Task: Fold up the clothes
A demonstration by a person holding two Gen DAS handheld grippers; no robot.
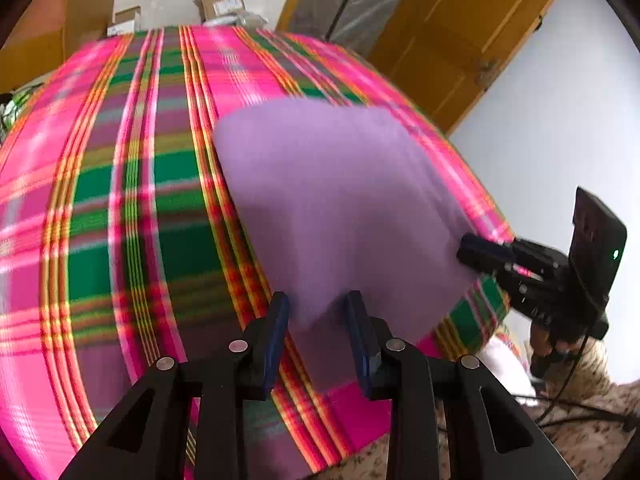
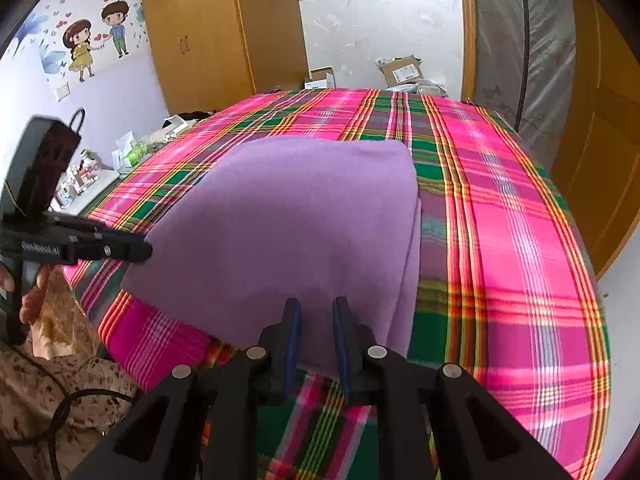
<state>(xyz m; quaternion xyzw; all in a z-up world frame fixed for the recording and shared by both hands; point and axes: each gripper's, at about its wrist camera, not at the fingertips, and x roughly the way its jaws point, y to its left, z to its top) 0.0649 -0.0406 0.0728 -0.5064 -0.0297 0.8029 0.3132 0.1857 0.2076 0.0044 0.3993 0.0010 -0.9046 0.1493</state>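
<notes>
Purple garment [image 2: 280, 216], folded, lies flat on the pink-green plaid bedsheet [image 2: 520, 240] near the bed's near edge; exact garment type cannot be told

Left gripper [image 1: 318, 312]: jaws apart, a near corner of the purple cloth rising between them; whether the pads press it cannot be told, the view is motion-blurred. Right gripper [image 2: 316, 316]: jaws narrowly apart with the near hem between them; grip likewise unclear

Handling, judged: light, soft, limp knit or fleece. Matte, slightly fuzzy surface, so fair friction against the blue pads [image 1: 280, 320]. It will drape and sag between two hold points, not hold shape. Not fragile. Doubled edge at the right side suggests at least two layers, so pinch all layers together

Hold points: the two near corners, one per gripper, kept taut between

Sheet: smooth woven cotton look, stretched flat, few wrinkles. Wooden wardrobe [image 2: 200, 40] behind
</notes>
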